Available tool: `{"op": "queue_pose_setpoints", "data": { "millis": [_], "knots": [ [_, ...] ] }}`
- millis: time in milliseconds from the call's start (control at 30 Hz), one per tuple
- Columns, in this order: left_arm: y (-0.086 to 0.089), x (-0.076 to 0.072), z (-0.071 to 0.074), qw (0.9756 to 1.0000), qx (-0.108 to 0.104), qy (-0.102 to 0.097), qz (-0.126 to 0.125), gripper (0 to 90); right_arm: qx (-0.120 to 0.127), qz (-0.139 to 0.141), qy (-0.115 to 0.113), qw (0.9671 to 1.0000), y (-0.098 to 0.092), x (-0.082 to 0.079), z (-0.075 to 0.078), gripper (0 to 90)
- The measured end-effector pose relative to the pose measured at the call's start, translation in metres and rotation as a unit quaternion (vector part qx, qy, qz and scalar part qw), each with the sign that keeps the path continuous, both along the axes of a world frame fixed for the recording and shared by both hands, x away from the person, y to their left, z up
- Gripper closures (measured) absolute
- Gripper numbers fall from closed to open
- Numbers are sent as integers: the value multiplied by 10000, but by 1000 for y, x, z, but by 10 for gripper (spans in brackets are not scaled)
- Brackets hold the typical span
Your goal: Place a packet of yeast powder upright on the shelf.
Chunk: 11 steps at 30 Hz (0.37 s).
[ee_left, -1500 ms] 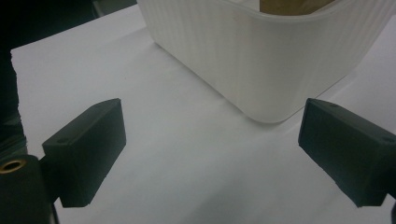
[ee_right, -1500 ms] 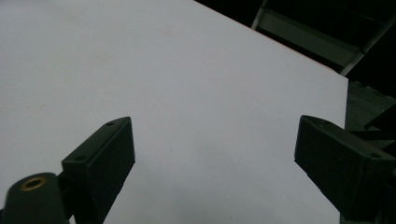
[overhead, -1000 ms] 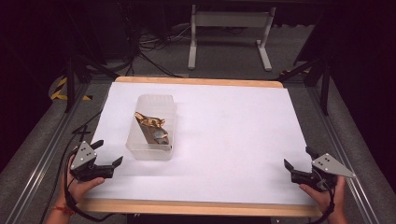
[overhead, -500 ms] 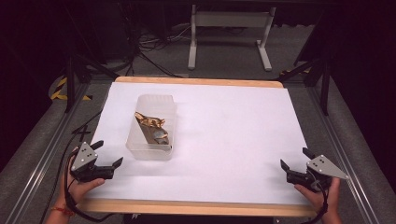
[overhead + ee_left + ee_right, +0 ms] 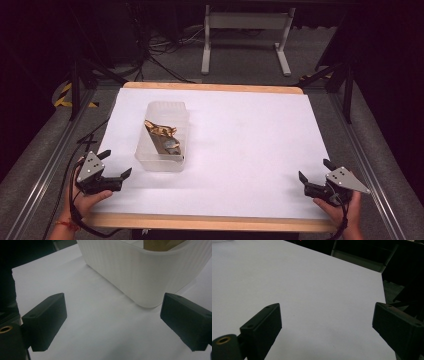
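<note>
Overhead: left gripper jaws wide, empty, translucent bin just ahead-right of it, brown and grey items inside. Right gripper wide, empty, bin well off to its left.
Left gripper view: bin wall just past the spread jaws.
Right gripper view: white tabletop between wide jaws.

Translucent white ribbed bin upright on white table, left of centre, open top; inside, crumpled gold wrapper and dark grey item, kind unclear, both toward near end
</note>
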<state>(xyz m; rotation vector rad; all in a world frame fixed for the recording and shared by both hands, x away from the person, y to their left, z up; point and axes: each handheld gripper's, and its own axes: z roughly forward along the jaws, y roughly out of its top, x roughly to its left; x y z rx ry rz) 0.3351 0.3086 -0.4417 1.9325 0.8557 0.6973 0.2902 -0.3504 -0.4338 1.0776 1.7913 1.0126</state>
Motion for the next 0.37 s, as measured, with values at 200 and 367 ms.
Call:
{"op": "queue_pose_setpoints", "data": {
  "millis": [200,367],
  "knots": [
    [-1,1,0,10000,45,4,-2,79,-69,43,-39,10000,3,-3,1,88],
    [0,2,-1,10000,29,15,11,78,-62,75,-24,9999,4,-1,0,85]
  ]
}}
